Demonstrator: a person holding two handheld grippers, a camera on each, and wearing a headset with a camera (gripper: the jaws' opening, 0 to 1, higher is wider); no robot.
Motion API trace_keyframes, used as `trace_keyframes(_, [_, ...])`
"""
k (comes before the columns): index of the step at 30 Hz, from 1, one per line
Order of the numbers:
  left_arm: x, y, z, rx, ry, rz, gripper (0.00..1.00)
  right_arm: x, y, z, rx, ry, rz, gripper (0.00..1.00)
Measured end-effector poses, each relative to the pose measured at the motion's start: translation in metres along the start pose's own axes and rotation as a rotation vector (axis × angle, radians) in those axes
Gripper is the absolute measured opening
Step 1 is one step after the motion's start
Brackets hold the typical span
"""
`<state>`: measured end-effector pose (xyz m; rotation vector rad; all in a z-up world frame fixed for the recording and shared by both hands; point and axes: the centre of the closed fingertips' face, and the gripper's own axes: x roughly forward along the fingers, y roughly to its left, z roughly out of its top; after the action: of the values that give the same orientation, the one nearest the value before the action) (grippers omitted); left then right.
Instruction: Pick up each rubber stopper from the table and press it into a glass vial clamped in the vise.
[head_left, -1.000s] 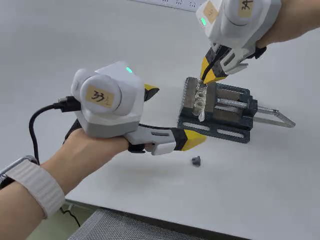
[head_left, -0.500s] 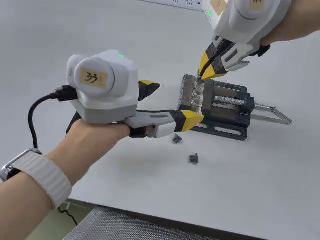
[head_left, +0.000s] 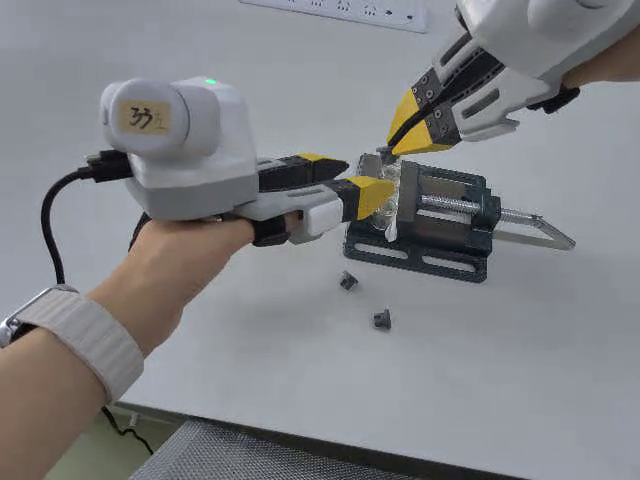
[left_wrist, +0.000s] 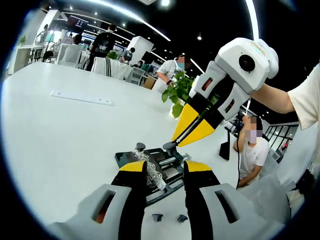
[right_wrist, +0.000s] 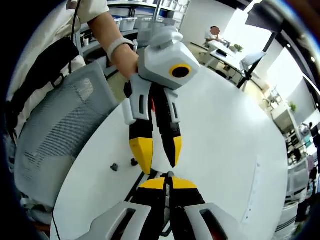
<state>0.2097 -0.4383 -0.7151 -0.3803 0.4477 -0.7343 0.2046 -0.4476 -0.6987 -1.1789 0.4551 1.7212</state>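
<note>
1. Between the tips of the right hand-held gripper (head_left: 391, 147), whose jaws are pressed together, one dark rubber stopper (left_wrist: 170, 146) is pinched just above the vial row in the vise (head_left: 450, 235).
2. Four stoppers can be counted: the pinched one, a seated stopper (left_wrist: 140, 146) on top of a vial, a loose stopper (head_left: 348, 280) on the worktop (head_left: 500, 380) near the vise base, and a second loose stopper (head_left: 381, 320) a little nearer the person.
3. The glass vials (left_wrist: 149, 165) stand in a row clamped between the vise jaws; their number cannot be told.
4. There is one vise, dark, with its screw handle pointing right in the head view.
5. The left hand-held gripper (head_left: 370, 173) has its jaws spread and empty, with the tips just beside the vials.
6. A sticker (head_left: 138, 118) on the left hand-held gripper reads "33" in handwriting, followed by an illegible mark.
7. One white power strip (head_left: 340, 10) lies at the worktop's far edge.
</note>
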Motion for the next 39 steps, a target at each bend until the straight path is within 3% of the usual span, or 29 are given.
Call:
trace_keyframes(8, [0.0,-0.013,0.004,-0.022,-0.011,-0.054,0.11,-0.005,0.01,0.012,-0.015,-0.028,-0.006,0.0])
trace_keyframes(30, [-0.005,-0.024,0.009,-0.086,-0.033,-0.102,0.07,-0.005,0.016,0.02,-0.051,-0.046,0.007,0.0])
trace_keyframes(39, [-0.006,-0.023,0.008,-0.076,-0.023,-0.105,0.06,-0.006,0.02,0.021,-0.062,-0.047,0.014,0.0])
